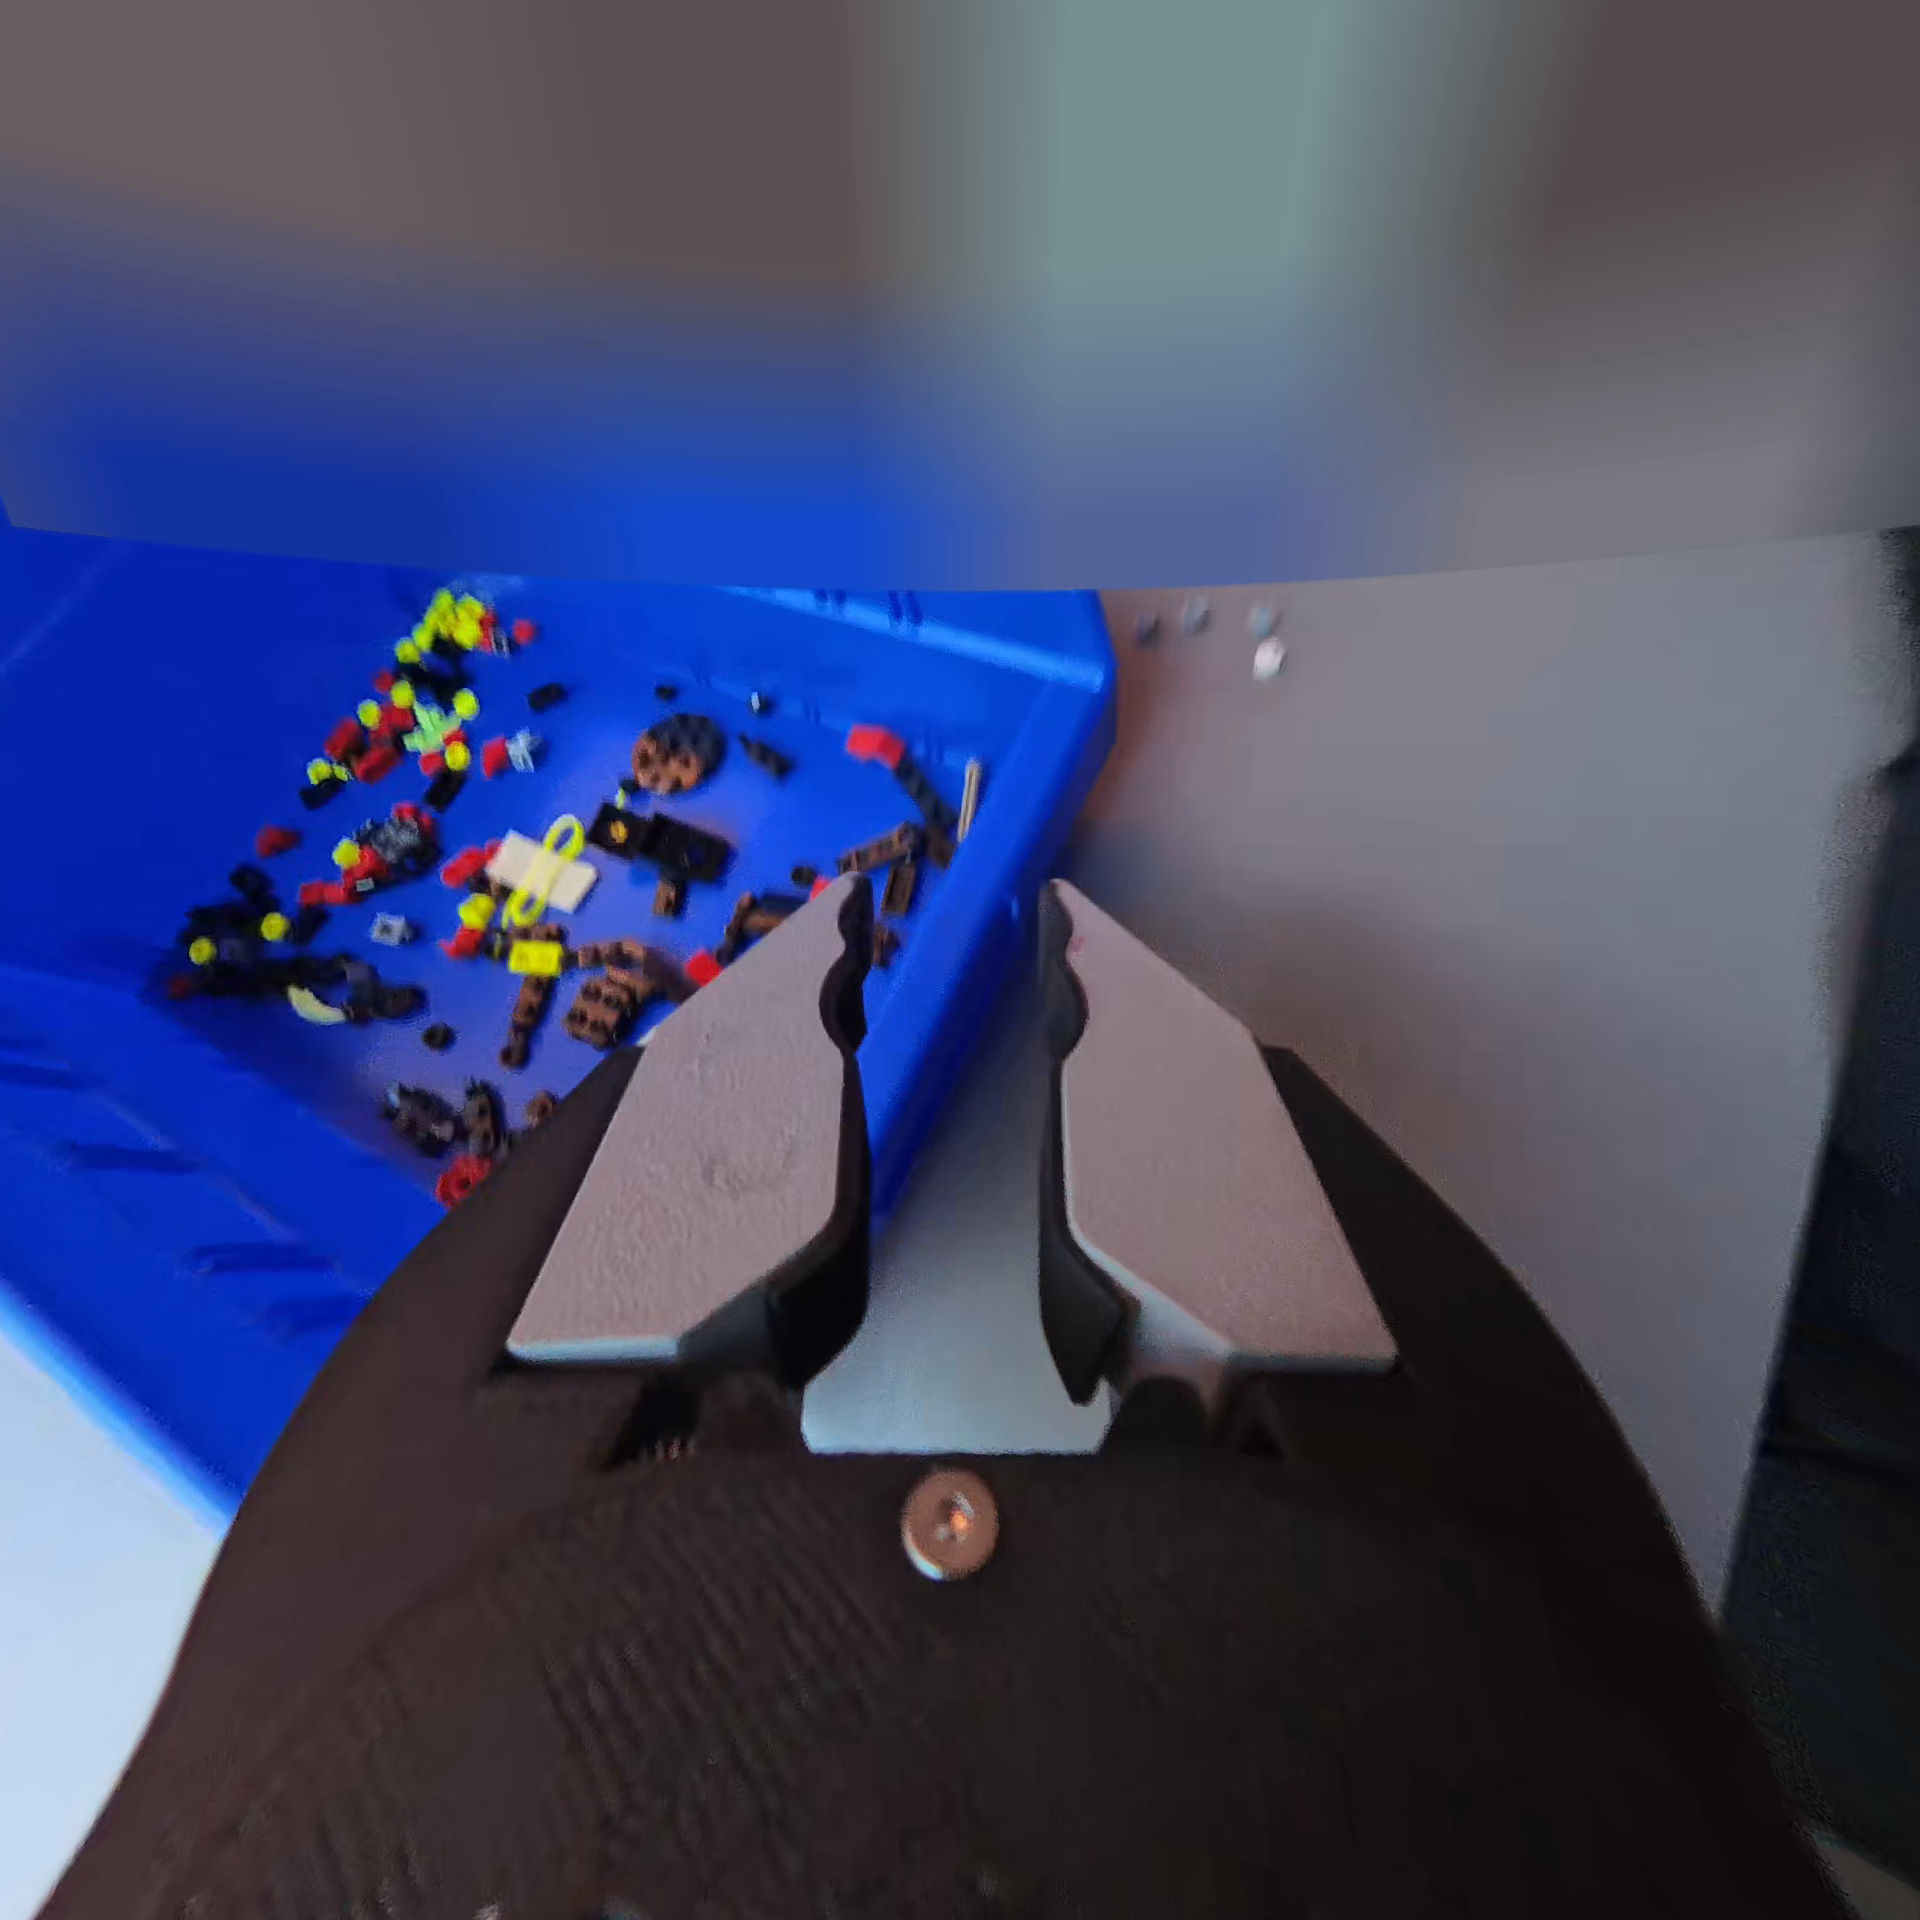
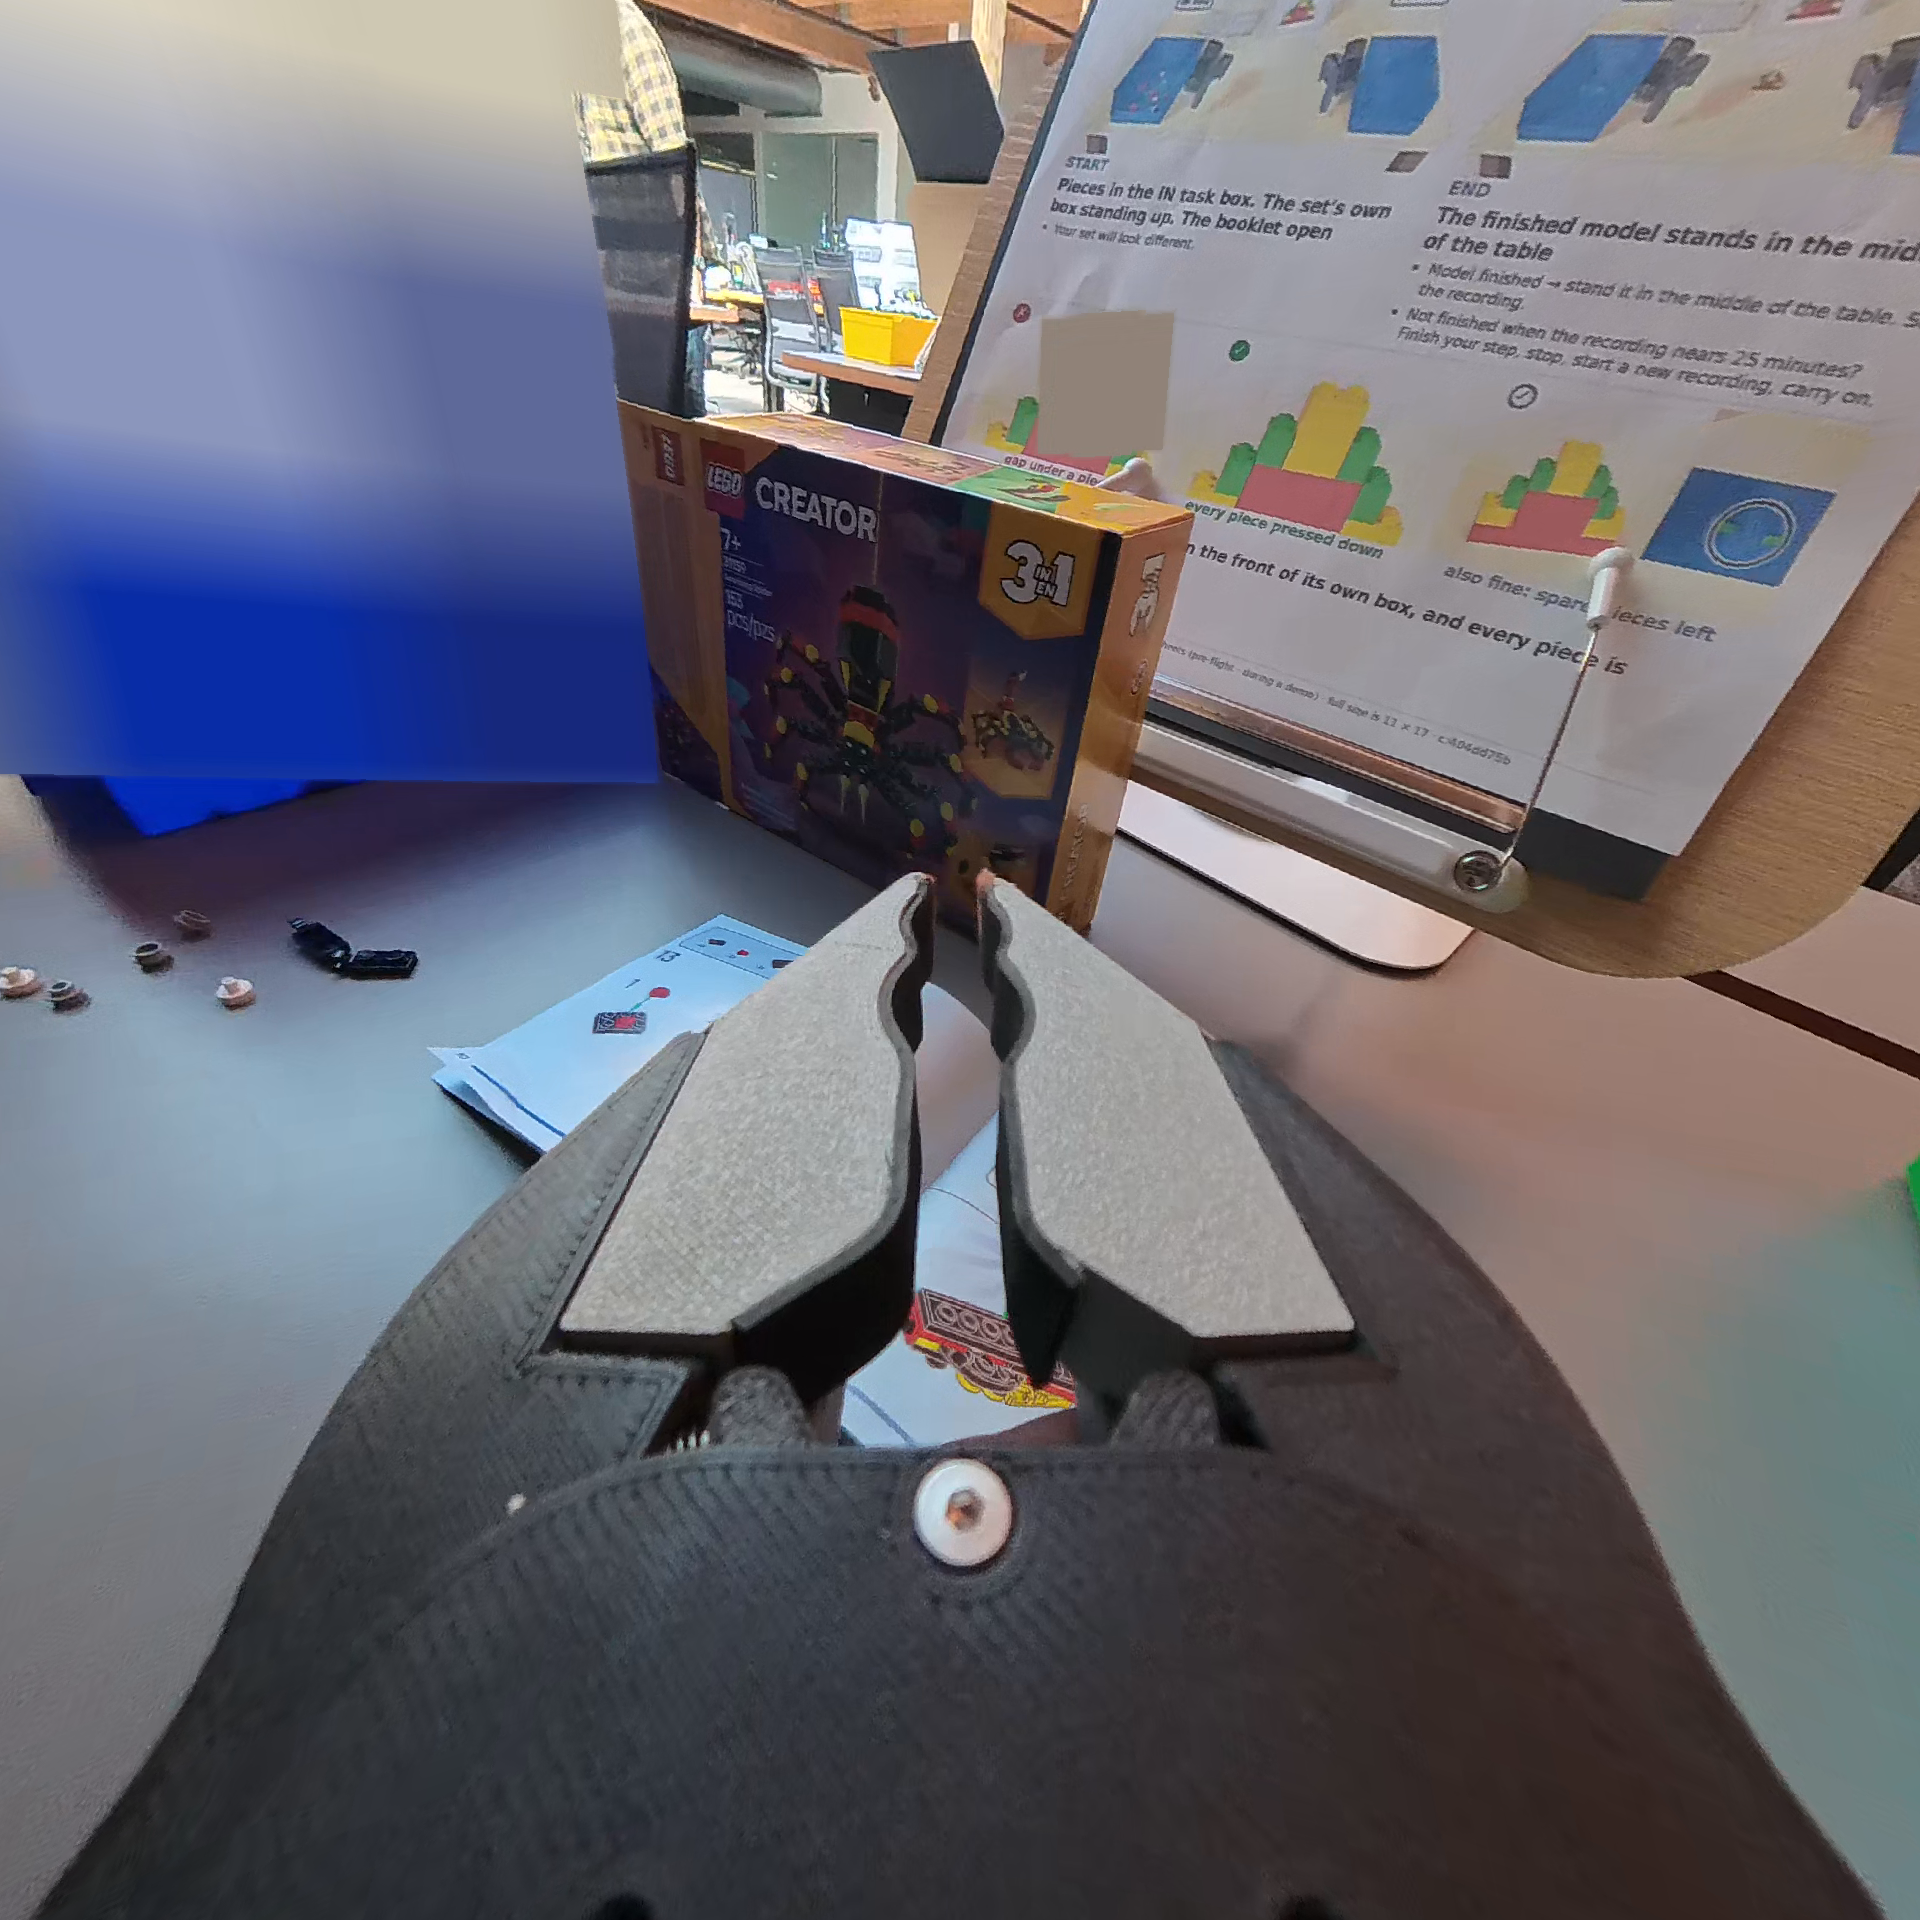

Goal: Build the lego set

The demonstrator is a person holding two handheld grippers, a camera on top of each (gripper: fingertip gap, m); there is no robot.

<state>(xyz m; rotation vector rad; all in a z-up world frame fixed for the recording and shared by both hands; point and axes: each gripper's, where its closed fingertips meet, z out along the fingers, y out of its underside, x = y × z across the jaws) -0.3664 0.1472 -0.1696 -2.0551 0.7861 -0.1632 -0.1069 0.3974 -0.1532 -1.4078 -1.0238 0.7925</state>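
From my remote station both wrist views read bright with soft daylight. In the left wrist view motion blur smears the small loose bricks in the blue plastic bin [image 1: 1049, 727], and the dark grey matte tabletop [image 1: 1455, 935] washes pale with glare. In the right wrist view the upright printed cardboard set box [image 2: 914, 644] stays sharp, the tabletop's right side glares pinkish white, and wide-angle distortion bends the wooden sheet stand [image 2: 1766, 852] at the frame's edge.
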